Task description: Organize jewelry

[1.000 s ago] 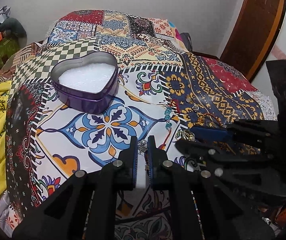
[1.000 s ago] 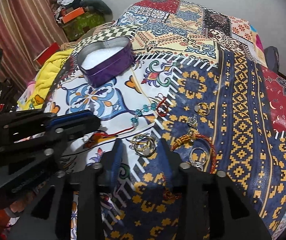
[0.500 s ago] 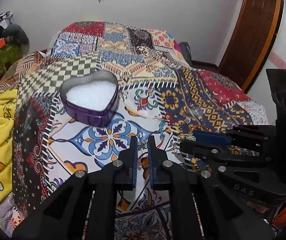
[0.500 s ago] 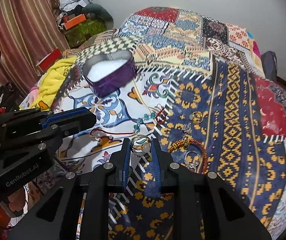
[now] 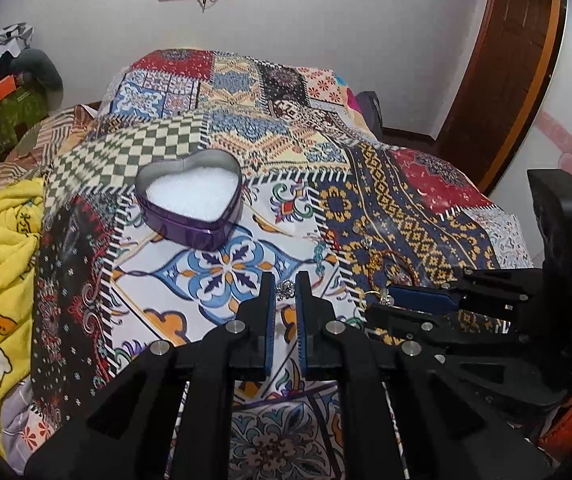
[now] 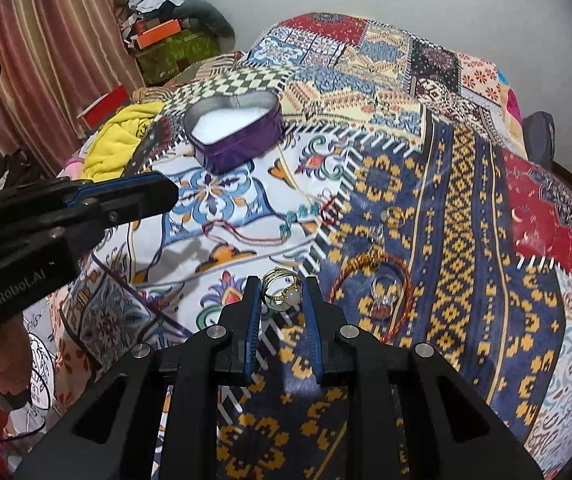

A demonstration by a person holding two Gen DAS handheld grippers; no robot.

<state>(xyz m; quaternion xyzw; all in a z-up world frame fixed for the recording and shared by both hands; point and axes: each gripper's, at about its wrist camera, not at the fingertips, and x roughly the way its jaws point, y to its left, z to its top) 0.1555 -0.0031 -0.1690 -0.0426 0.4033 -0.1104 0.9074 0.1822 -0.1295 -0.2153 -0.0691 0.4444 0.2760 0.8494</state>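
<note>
My left gripper (image 5: 285,282) is shut on a small silver ornament (image 5: 285,290) held at its fingertips above the patterned bedspread (image 5: 221,272). A gold ring with a pale stone (image 6: 282,291) sits gripped between the pads of my right gripper (image 6: 281,286), just above the cloth. The purple heart-shaped tin (image 5: 189,204) with a white lining stands open farther back on the bed; in the right wrist view the tin (image 6: 233,136) is at upper left. The two grippers hang side by side, the left gripper (image 6: 157,196) to the left of the right one.
More jewelry lies on the bedspread: a red cord with teal beads (image 6: 286,224), a red-orange bracelet (image 6: 366,266) around a silver ring (image 6: 382,294), and a small ring (image 6: 393,216). A yellow blanket (image 5: 1,240) covers the left edge. Wall and door stand behind.
My right gripper's jaws closed from wide apart onto the gold ring and lifted it slightly. My left gripper rose and drew back with the silver ornament, so the tin looks smaller.
</note>
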